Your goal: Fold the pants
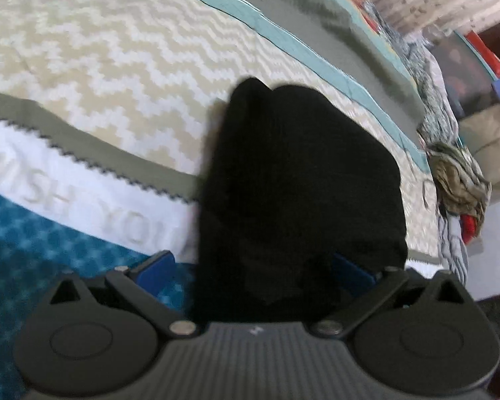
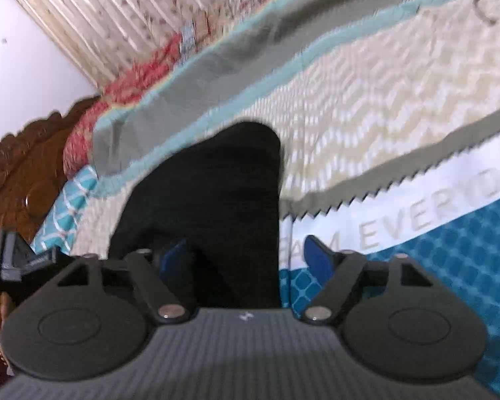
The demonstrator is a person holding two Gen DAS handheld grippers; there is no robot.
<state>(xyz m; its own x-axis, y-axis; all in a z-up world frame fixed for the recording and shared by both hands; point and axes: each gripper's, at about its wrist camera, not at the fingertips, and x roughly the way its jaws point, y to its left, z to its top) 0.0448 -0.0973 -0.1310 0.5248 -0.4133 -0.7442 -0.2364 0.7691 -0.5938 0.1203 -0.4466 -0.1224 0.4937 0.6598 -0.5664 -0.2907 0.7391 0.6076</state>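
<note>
Two wrist views look down at a slant onto a bed with a zigzag-patterned bedspread (image 1: 123, 56). Both pictures are blurred.

In the left wrist view, black pants (image 1: 293, 180) fill the centre of the frame as a folded or bunched dark bundle. Its long axis runs from the bottom centre up and away from the camera, ending in a rounded edge near the middle of the frame. The left tongs (image 1: 250, 266) sit at the bottom centre, jaws spread wide. The near end of the fabric lies between the blue pads (image 1: 155, 266), but a gap shows beside the left pad, so it is not pinched.

In the right wrist view, the pants (image 2: 210, 206) again run from the bottom centre upward, leaning slightly left of centre. The right tongs (image 2: 246, 261) straddle the near end. The left pad sits against dark cloth, while the right pad (image 2: 318, 260) stands clear over the bedspread, so the jaws look part open and hold nothing.

Judging from this, both tongs are equally near, each at the bundle's near end, with the cloth stretching straight ahead.
</note>
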